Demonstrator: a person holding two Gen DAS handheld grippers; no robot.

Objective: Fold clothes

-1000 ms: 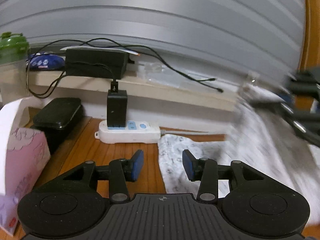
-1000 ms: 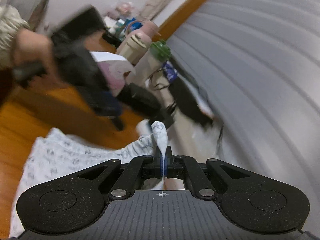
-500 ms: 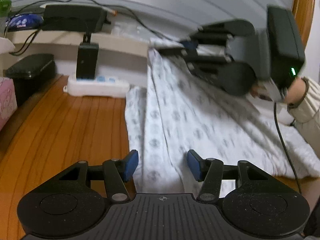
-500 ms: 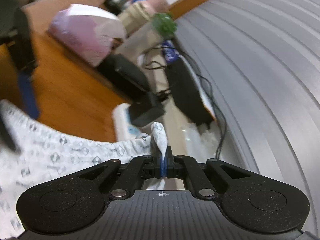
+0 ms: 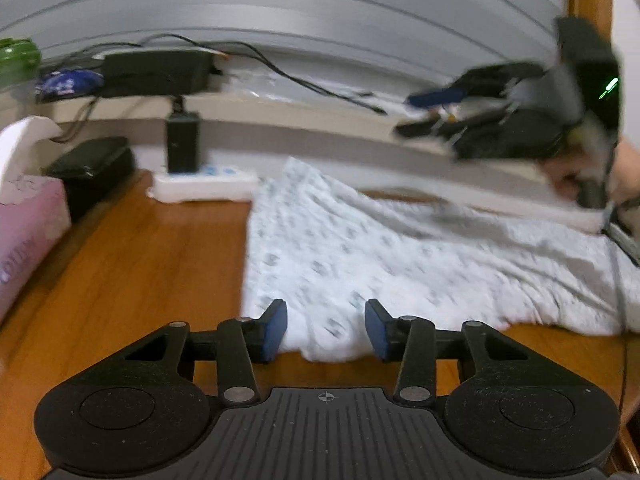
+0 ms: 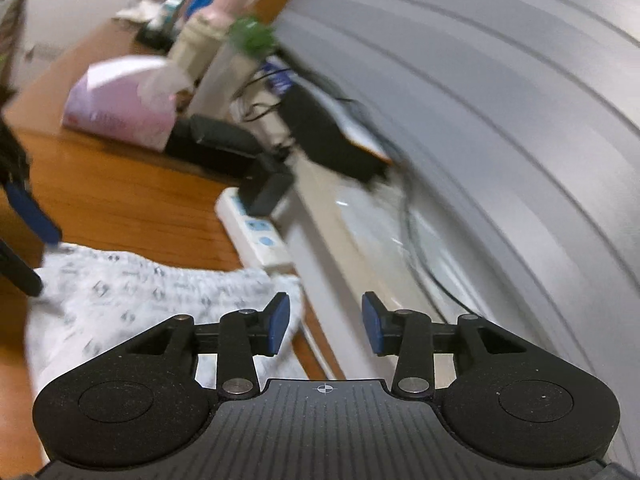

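A white garment with a small grey pattern (image 5: pixel 360 248) lies spread on the wooden table (image 5: pixel 140 260). My left gripper (image 5: pixel 326 328) hovers low over its near corner. The jaws are closing with that corner between them, and the pads do not press on it. In the left wrist view my right gripper (image 5: pixel 500 120) is a blur at the upper right, above the garment's far edge, held by a hand. In its own view the right gripper (image 6: pixel 325 322) has its jaws opening with nothing between them. The garment (image 6: pixel 140 292) lies below and to its left.
A white power strip (image 5: pixel 204 186) with a black adapter (image 5: pixel 183 142) sits by the wall ledge, cables trailing along it. A pink tissue box (image 5: pixel 28 224), a black case (image 5: pixel 92 164) and a green-lidded bottle (image 5: pixel 16 60) stand at the left. A grey ribbed wall rises behind.
My right gripper has let go of the garment corner it pinched, and its jaws stand apart. The lifted cloth has dropped flat. The left gripper has shifted over the near corner.
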